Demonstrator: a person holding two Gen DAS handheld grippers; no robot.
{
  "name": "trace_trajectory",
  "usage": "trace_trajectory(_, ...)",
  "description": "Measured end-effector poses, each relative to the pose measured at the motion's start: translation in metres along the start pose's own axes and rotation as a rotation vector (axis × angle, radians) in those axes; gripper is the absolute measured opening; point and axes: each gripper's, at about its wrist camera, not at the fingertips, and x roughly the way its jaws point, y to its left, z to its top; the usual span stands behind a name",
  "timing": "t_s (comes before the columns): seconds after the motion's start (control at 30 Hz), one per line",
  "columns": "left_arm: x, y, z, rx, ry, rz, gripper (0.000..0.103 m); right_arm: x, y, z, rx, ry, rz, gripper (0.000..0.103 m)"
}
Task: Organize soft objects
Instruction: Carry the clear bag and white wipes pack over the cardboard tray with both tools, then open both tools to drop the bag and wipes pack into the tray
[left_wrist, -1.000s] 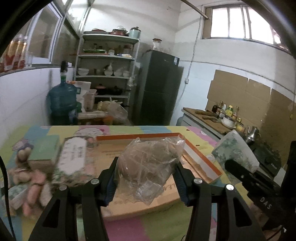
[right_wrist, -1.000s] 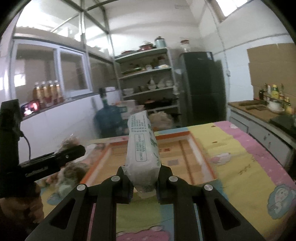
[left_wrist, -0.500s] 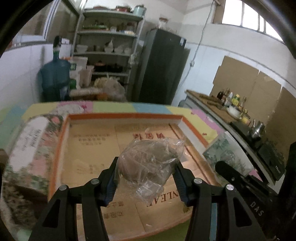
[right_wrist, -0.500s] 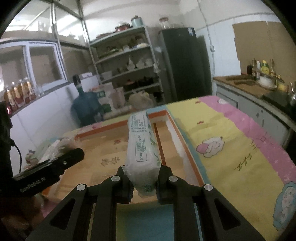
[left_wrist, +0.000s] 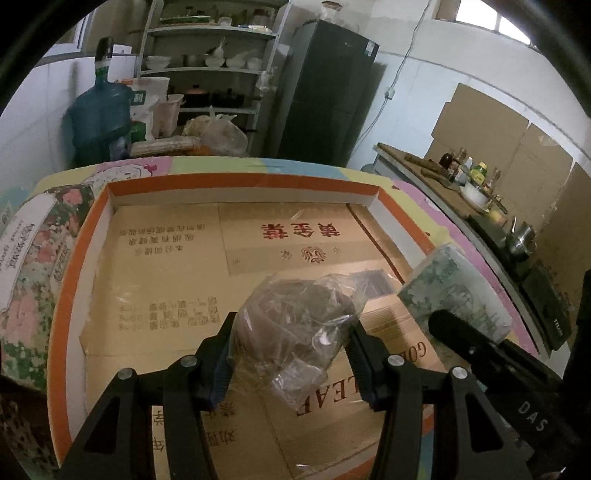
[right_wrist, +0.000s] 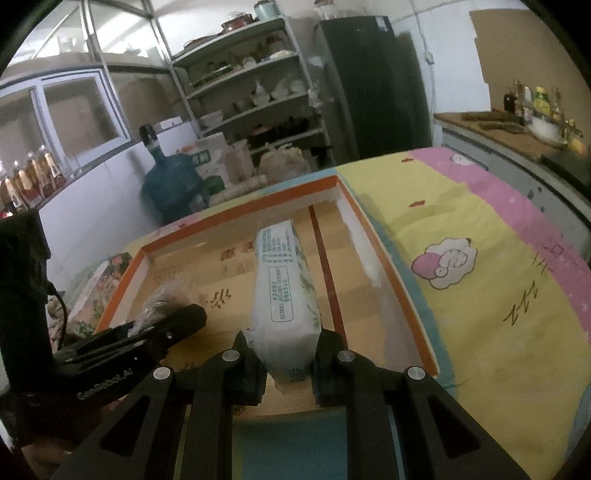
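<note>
My left gripper (left_wrist: 290, 341) is shut on a brown soft lump in a clear plastic bag (left_wrist: 295, 325), held over the near part of the orange-rimmed cardboard box (left_wrist: 243, 184). My right gripper (right_wrist: 286, 356) is shut on the end of a white tissue pack (right_wrist: 282, 280) with green print, which sticks out over the same box (right_wrist: 384, 258) near its right wall. The tissue pack (left_wrist: 456, 291) and the right gripper's black body show at the right of the left wrist view. The left gripper (right_wrist: 155, 325) shows at the left of the right wrist view.
A flowered tissue pack (left_wrist: 33, 266) lies along the box's left outside wall. The box sits on a pastel cartoon cloth (right_wrist: 480, 258). Behind stand a blue water jug (left_wrist: 101, 118), shelves (left_wrist: 207, 55), a dark fridge (left_wrist: 328, 96) and a counter with bottles (left_wrist: 465, 173).
Both grippers moved forward and down over the box, still holding their loads. The box floor now fills the left wrist view; the plush toys at left have left the frame.
</note>
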Motion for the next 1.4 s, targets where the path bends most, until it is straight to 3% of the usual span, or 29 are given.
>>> trace_trajectory(0.27,-0.004,-0.004,-0.002,0.015,0.023,-0.012,0.056,-0.001,0.004,-0.001,-0.016,0.004,0.007,0.024)
trace_trajectory(0.37,-0.008,-0.006,-0.003,0.02,0.037,-0.026,0.056,-0.003,0.008,-0.003,-0.026,-0.007,0.009,0.03)
trace_trajectory(0.43,-0.011,-0.005,-0.006,0.015,0.032,-0.028,0.056,-0.006,0.01,-0.005,-0.033,-0.016,0.01,0.039)
trace_trajectory(0.57,-0.02,-0.002,-0.009,-0.008,0.008,-0.055,0.057,-0.011,0.011,-0.007,-0.029,-0.033,0.014,0.041)
trace_trajectory(0.77,-0.041,-0.002,-0.013,0.02,-0.122,-0.064,0.092,-0.025,0.009,-0.008,-0.005,-0.076,0.026,0.041)
trace_trajectory(0.8,-0.043,-0.001,-0.012,0.018,-0.13,-0.069,0.093,-0.027,0.009,-0.009,-0.004,-0.08,0.027,0.042)
trace_trajectory(1.07,-0.06,-0.003,-0.015,0.025,-0.193,-0.095,0.093,-0.055,0.013,-0.015,0.003,-0.145,0.025,0.042)
trace_trajectory(1.23,-0.074,-0.008,-0.017,0.035,-0.194,-0.189,0.093,-0.088,0.023,-0.02,-0.004,-0.238,-0.002,0.042)
trace_trajectory(1.3,-0.081,-0.013,-0.02,0.058,-0.198,-0.175,0.093,-0.103,0.027,-0.022,-0.004,-0.286,-0.012,0.043)
trace_trajectory(1.4,-0.099,-0.019,-0.027,0.1,-0.249,-0.091,0.093,-0.125,0.033,-0.027,-0.008,-0.348,-0.001,0.049)
